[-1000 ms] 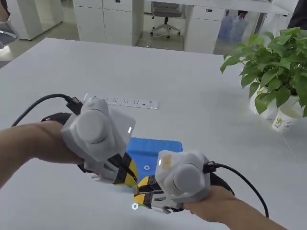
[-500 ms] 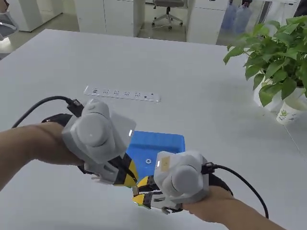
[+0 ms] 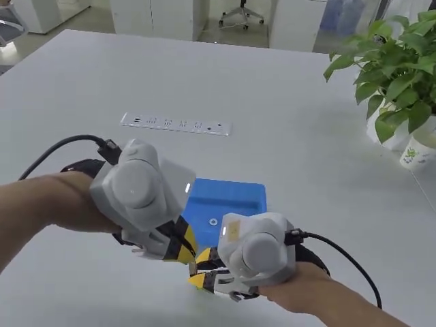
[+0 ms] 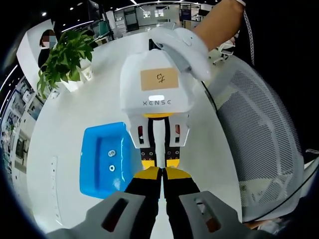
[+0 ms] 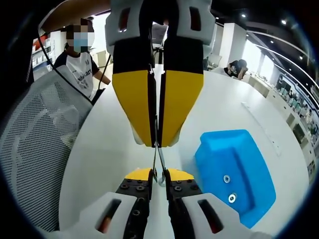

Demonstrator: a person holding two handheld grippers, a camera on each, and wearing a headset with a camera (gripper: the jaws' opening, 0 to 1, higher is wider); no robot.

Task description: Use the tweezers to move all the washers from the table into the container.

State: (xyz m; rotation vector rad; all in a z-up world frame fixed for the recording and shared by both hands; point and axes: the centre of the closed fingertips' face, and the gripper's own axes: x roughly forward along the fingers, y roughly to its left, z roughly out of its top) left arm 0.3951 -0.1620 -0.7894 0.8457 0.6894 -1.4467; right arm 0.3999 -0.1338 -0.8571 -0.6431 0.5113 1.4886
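Grip holds unchanged: left hand-held gripper (image 5: 157, 143) and right hand-held gripper (image 5: 158, 175) pinch thin metal tweezers (image 5: 155, 158). Blue plastic container (image 5: 249, 154) shows two small round washers (image 5: 227, 179) lower right in the right gripper view, one in head view.

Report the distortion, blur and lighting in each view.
Head view: even soft light, no glare, blue container sharp. Left gripper view: fisheye bows the table edge; washers crisp. Right gripper view: the left gripper looms large, shut on the thin tweezers; ceiling lights show as bright spots.

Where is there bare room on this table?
Bare table beyond the power strip, and between the blue container and the plant. Crowded at the container's near side: left gripper and right gripper meet there, shut on the tweezers.
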